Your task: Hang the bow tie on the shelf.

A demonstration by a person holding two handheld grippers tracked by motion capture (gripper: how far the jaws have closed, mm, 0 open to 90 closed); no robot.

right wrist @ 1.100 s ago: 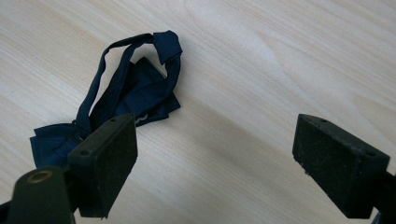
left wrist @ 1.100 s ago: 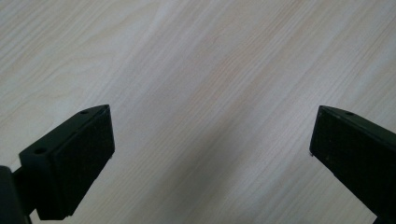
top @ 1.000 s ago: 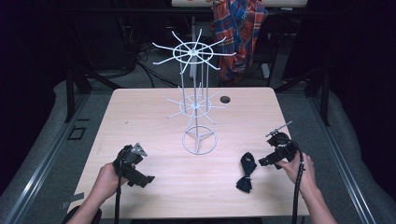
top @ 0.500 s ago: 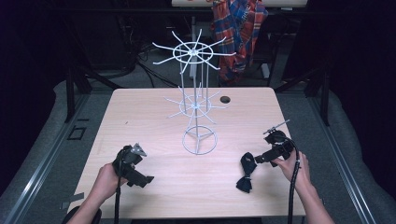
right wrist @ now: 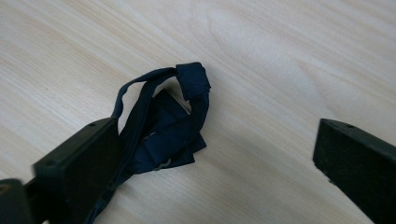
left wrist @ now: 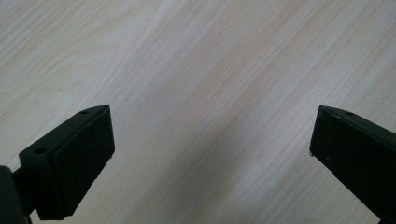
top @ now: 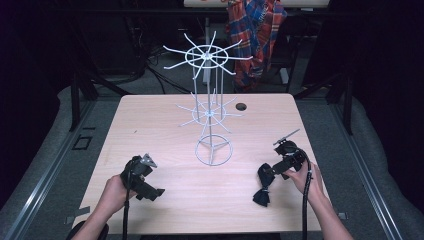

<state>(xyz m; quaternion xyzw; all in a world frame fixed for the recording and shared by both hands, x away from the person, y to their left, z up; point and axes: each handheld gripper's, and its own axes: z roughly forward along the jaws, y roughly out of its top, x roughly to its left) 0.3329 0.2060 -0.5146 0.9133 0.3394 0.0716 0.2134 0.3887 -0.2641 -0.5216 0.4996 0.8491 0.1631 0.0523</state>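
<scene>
Dark blue cloth strap (right wrist: 168,126) bunched on tabletop (top: 150,125), front right, partly behind one jaw of right tool (right wrist: 215,163); jaws spread wide, gripping nothing. Left tool (left wrist: 210,154) spread wide over bare wood. White wire rack (top: 210,112) mid-tabletop, well apart. Plaid shirt (top: 255,30) hangs behind.

so the right gripper (top: 270,171) is the one that moves here: a second ago it sits up near the table's right edge, off to the side of the dark bow tie (top: 263,183), and now it's slid in toward the left and a bit closer to the person, jaws spread wide right over the top end of the tie, one jaw touching or overlapping the fabric. the right hand (top: 298,174) comes in along with it
</scene>
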